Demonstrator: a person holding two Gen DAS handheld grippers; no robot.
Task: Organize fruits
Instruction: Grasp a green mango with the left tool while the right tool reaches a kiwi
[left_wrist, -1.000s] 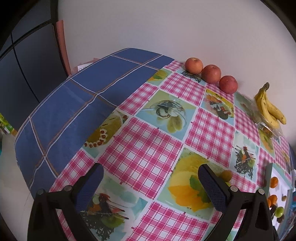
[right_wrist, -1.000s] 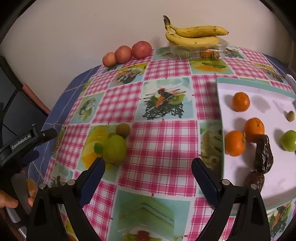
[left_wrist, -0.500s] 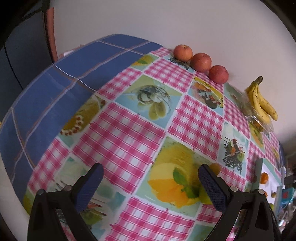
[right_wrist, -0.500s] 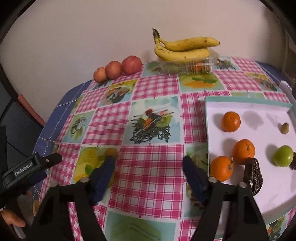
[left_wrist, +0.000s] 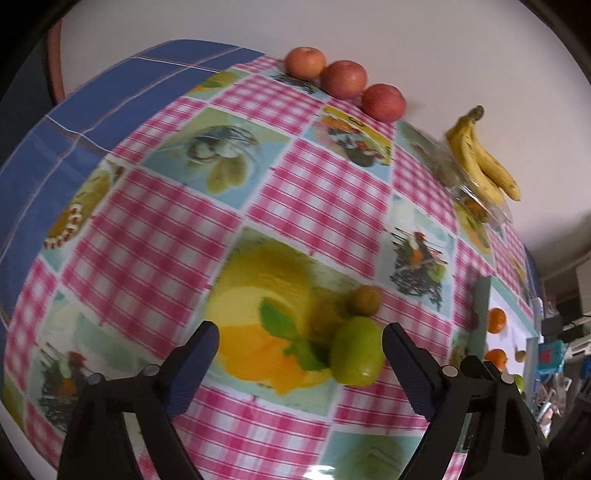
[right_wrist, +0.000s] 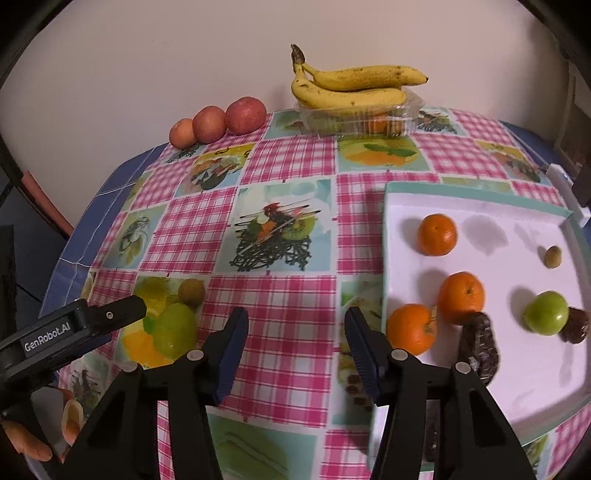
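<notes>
Since the earlier frames, left tongs (left_wrist: 299, 343) have advanced: green fruit (left_wrist: 356, 350) now sits between the wide-spread fingers, nearer the right one, touching neither. Right tongs (right_wrist: 295, 332) have narrowed, empty, over bare checked surface (right_wrist: 288, 295) beside the tray (right_wrist: 386, 258) edge. Small brown fruit (left_wrist: 365, 300) lies just beyond the green. Only the right view shows tray contents fully: three oranges (right_wrist: 437, 234).

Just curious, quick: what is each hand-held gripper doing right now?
Left hand-held gripper: open, empty, green fruit beside its right finger.
Right hand-held gripper: open, empty.
</notes>
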